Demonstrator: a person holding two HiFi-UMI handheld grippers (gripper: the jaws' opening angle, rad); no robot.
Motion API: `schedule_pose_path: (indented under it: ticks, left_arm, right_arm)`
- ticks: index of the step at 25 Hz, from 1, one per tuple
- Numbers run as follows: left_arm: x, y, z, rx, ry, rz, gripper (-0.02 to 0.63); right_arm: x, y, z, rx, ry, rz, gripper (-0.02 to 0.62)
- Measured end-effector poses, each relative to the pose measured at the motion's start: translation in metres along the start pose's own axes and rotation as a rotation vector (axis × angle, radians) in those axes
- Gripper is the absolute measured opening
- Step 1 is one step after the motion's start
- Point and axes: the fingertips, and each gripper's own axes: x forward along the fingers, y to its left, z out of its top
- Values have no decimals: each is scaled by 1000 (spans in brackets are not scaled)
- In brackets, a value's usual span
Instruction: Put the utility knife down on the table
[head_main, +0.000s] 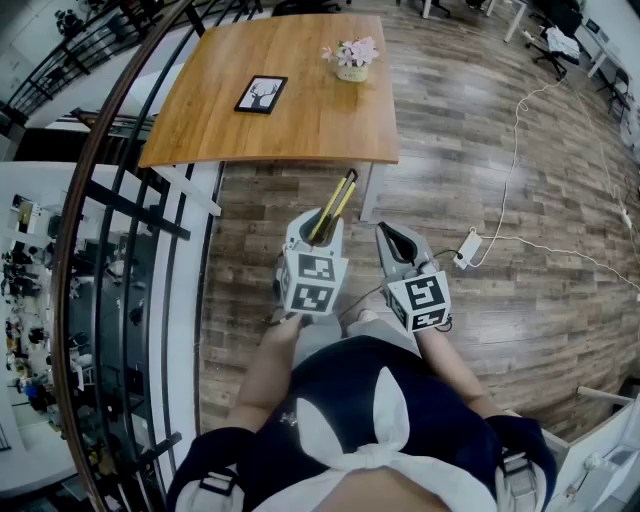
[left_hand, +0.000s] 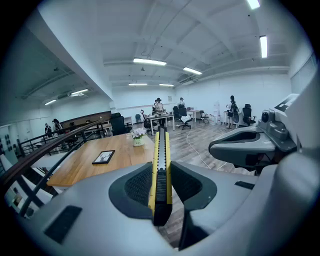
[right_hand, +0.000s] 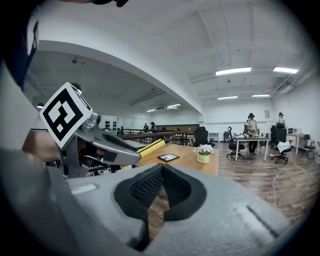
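— Looking for the utility knife (left_hand: 161, 170). Down on the table (head_main: 300, 125) yet?
— Not yet. Grasped edge-up in the left gripper (head_main: 320, 228), pads pressed on both yellow sides, black slider strip facing up, long end sticking forward past the jaws.
— Over the table, then?
— Short of it. Held in the air above the wooden floor (head_main: 500, 300), tip aimed at the near edge of the table and close to it.
— And on the table itself?
— A black picture frame (head_main: 261, 94) lying flat, plus a small flowerpot (head_main: 351, 62) with pink blooms near the far edge, well apart from the frame.
— Right gripper (head_main: 398, 245)?
— Just beside the left one, clenched tip to tip, empty.
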Motion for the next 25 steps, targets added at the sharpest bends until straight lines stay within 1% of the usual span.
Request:
schedule_pose_path:
  ticks: [3,7,11,16,21,25]
  left_arm:
    - [6,-7,8,4,-16,6,127]
    - [12,-15,12,-2,-10,9,127]
    - [21,-20,20,-6,-30,28,127]
    - [32,-33,25,-20,-29,51,127]
    - [43,-47,13,-68,25,58,127]
    - [54,-57,11,-57,28,57,127]
  right_arm:
    - [-3,-12,2,11,-21,-6,-3]
    - [-7,-24,4,-2,-36,-4,-2]
    - [-10,-35,5,-10,-39,9,-2]
    - [-20,-54,1,-19,-38,31,-2]
    - [-26,-69,-10,-8,-29,43,-2]
    - [-30,-79,-22,4,-25,44,-2]
